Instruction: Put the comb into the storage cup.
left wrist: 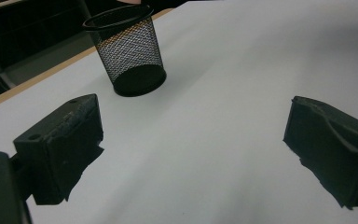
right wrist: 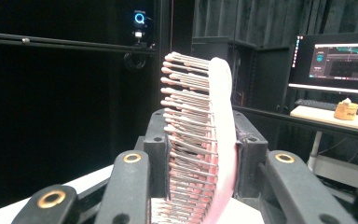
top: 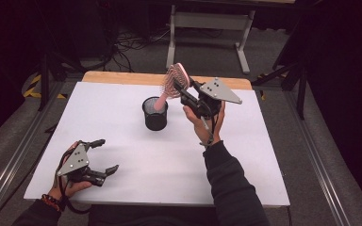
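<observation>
With its jaws clamped on the head of the pink hairbrush (top: 173, 84), my right gripper (top: 185, 94) sits just above and right of centre in the high view, tilted up and to the left. In the right gripper view, the two black jaws press the brush (right wrist: 200, 140) from both sides, bristles facing the left of the frame and the pale pad facing right. The brush handle slants down and left into the black mesh cup (top: 155, 113), which stands upright on the white table (top: 245, 160) near the frame's centre. My left gripper (top: 104, 156) rests at the lower left of the high view, well apart from the cup, jaws spread wide with nothing between them. In the left gripper view, the cup (left wrist: 129, 53) stands in the upper left, beyond the two open jaws.
</observation>
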